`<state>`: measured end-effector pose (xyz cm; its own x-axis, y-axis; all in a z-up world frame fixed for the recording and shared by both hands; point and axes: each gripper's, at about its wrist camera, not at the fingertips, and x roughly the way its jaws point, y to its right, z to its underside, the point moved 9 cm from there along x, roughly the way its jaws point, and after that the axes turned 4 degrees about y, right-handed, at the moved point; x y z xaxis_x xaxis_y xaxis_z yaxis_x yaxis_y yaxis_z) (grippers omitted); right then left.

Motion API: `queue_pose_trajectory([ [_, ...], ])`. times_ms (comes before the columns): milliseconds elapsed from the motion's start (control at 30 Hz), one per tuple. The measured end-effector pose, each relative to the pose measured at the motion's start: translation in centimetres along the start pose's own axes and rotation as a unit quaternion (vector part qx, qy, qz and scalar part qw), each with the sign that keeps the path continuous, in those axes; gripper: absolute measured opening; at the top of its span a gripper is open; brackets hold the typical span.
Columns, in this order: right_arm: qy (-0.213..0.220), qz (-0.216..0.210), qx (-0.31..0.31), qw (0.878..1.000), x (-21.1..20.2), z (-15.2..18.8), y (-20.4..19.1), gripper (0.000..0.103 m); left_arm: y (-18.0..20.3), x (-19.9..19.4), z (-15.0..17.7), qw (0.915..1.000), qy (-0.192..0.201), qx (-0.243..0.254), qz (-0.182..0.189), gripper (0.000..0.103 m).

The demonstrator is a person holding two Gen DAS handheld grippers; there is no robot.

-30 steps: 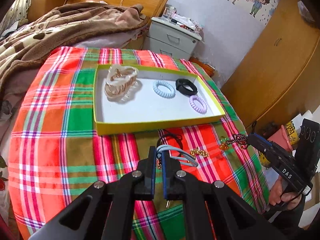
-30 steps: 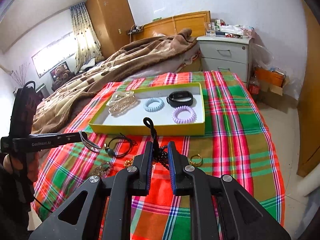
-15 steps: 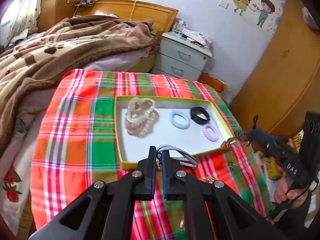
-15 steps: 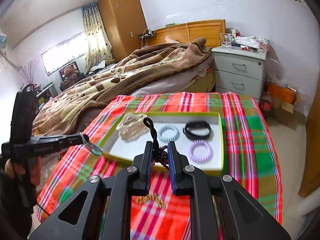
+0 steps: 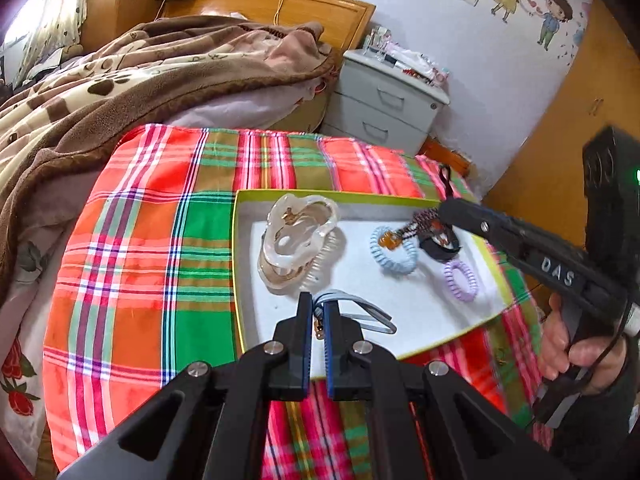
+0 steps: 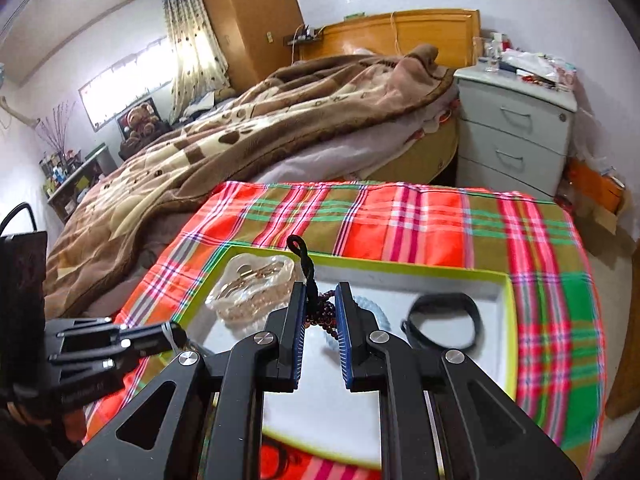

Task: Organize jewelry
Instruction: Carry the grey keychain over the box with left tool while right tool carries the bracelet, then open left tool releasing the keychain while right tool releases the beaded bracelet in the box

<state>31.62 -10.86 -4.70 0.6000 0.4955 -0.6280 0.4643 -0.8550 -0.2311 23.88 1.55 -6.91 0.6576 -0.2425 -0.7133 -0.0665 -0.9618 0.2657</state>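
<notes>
Left gripper [image 5: 317, 322]: we see its jaws clenched on a grey band [image 5: 352, 307], whose flat loops stick out ahead of the tips and to their right.
Right gripper [image 6: 320, 304]: we see it grasping a dark beaded bracelet [image 6: 320, 312] between its blue pads; a black cord loop [image 6: 298, 249] rises above the fingertips.
Tray [image 5: 416, 197]: yellow-rimmed with a white floor, it lies directly beneath and ahead of both grippers, on a plaid cloth [image 5: 152, 240].
Clear hair claw [image 5: 296, 244]: in the tray, ahead of the left gripper's tips and slightly left.
Blue coil tie [image 5: 394, 250]: in the tray, ahead and right of the left gripper; from the left wrist, we see the held bracelet's beads hanging in front of it.
Black band [image 6: 442, 326]: on the tray floor, just right of the right gripper's fingers.
Purple coil tie [image 5: 460, 280]: near the tray's right edge, right of the left gripper.
Person's hand [image 5: 580, 344]: gripping the right gripper's handle, at the right edge of the left-wrist view.
</notes>
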Motion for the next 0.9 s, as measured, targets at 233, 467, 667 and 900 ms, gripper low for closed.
queue_pose_trajectory([
  [233,-0.021,-0.004,-0.003,1.000,3.1,-0.6,0.0,0.015,-0.7,1.8,0.2,0.9999,-0.011,-0.003,-0.005,0.005],
  [467,-0.049,-0.013,-0.021,0.998,4.9,0.3,-0.7,0.015,-1.0,2.7,0.9,0.9997,-0.024,-0.006,-0.008,0.005],
  [667,-0.065,-0.018,-0.023,0.997,5.5,1.1,-0.6,0.015,-1.0,2.8,1.3,0.9995,-0.029,-0.010,-0.009,0.006],
  [900,-0.082,-0.012,-0.042,0.996,5.7,2.2,-0.8,0.015,-1.0,2.7,1.2,0.9995,-0.027,-0.008,-0.013,0.021],
])
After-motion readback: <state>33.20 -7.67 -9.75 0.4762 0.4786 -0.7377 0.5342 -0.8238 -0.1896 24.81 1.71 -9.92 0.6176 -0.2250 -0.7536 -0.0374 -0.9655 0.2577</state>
